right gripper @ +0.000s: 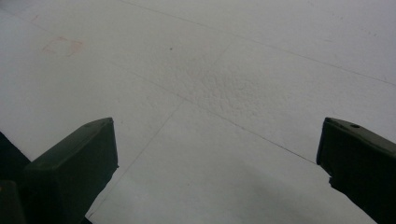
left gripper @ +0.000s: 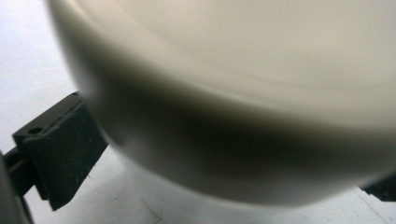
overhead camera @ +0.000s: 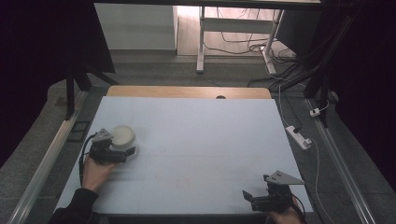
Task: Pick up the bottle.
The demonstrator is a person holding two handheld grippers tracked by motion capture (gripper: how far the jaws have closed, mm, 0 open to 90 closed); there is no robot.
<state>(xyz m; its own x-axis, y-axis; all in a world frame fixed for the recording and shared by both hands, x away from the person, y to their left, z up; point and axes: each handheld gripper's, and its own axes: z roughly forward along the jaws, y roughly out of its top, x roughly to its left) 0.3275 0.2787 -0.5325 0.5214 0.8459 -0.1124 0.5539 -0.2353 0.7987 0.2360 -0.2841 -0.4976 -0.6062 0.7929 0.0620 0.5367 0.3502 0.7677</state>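
Observation:
A cream round bowl [overhead camera: 123, 135] is at the left of the white table [overhead camera: 196, 135]. My left gripper [overhead camera: 127, 146] reaches in from the left, and its jaws stand against the bowl's sides. In the left gripper view the bowl [left gripper: 243, 93] is blurred and very close, spanning the whole gap of the left gripper [left gripper: 224, 149], and it looks tipped up off the table. My right gripper [overhead camera: 250, 198] rests near the front right edge, open, with bare table between its jaws. The right gripper [right gripper: 217, 126] view shows the same wide gap.
A wooden strip [overhead camera: 187, 91] runs along the table's far edge. A white power strip [overhead camera: 299, 136] and cables lie on the floor to the right. Desk legs [overhead camera: 201, 42] and dark stands rise beyond the table.

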